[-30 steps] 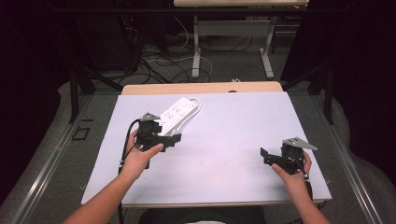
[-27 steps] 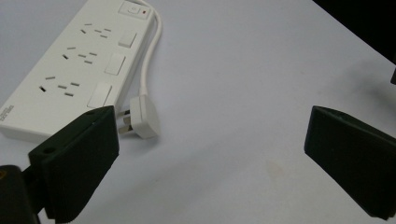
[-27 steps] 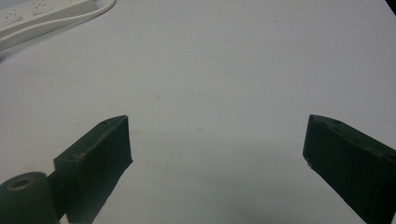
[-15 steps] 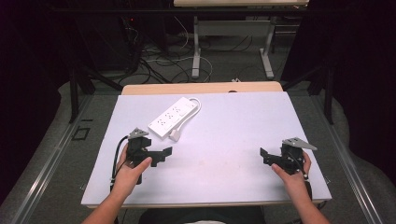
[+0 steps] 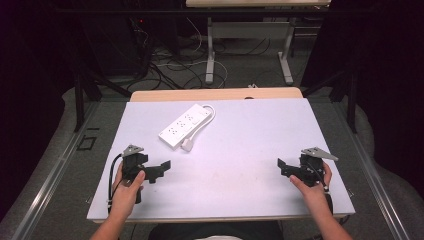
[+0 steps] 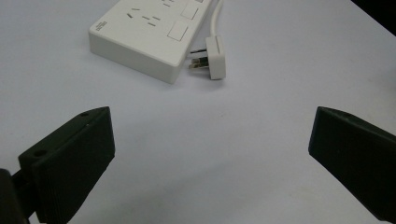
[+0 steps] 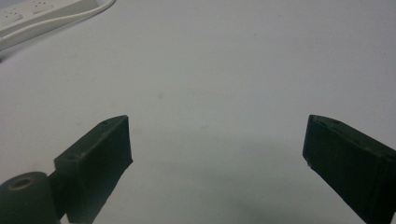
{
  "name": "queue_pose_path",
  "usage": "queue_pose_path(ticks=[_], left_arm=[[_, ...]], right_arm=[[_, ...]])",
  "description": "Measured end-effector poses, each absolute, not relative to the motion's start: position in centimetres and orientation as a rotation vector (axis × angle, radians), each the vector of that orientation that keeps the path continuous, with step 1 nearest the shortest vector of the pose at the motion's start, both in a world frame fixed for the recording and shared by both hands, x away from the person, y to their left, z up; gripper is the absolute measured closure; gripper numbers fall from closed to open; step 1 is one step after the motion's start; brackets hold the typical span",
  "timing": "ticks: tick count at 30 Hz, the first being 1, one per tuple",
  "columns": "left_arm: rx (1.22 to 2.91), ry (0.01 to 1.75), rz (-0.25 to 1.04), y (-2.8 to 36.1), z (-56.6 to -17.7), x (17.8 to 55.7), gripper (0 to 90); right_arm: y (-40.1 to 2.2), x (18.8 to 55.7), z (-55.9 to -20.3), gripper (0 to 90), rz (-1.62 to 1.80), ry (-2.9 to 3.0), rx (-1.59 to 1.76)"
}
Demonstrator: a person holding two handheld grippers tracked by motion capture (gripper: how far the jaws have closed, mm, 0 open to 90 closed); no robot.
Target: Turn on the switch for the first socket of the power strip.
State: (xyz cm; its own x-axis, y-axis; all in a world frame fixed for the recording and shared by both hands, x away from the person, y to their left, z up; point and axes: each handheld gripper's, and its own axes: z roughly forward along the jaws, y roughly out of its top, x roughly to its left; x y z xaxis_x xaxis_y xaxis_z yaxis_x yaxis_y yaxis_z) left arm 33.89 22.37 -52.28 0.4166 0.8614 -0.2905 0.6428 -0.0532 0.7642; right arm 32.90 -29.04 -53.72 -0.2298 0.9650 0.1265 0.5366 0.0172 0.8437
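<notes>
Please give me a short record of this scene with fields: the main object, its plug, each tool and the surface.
main object: white plastic power strip, flat on the table, towards the far left
plug: white plug on its cord, lying beside the near end of the strip, in no socket
left tool: black two-jaw tool, jaws wide open, nothing between them, short of the strip
right tool: black two-jaw tool, jaws open, nothing held, near the right edge
surface: pale grey table top
</notes>
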Motion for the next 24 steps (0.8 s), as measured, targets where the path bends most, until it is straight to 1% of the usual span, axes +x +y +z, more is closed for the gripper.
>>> queue_pose_path(ticks=[8, 13, 24], left_arm=[[1.784, 1.323, 0.359, 23.5, -53.2, 33.7, 0.3], [1.753, 1.357, 0.358, 24.2, -53.6, 33.8, 0.3], [1.764, 1.384, 0.402, 25.2, -54.0, 34.1, 0.3]], right_arm=[[-28.9, 33.2, -53.7, 7.2, 1.133, 1.820, 1.525], [-29.0, 33.3, -53.8, 7.2, 1.133, 1.823, 1.524], [-29.0, 33.2, -53.8, 7.2, 1.123, 1.826, 1.523]])
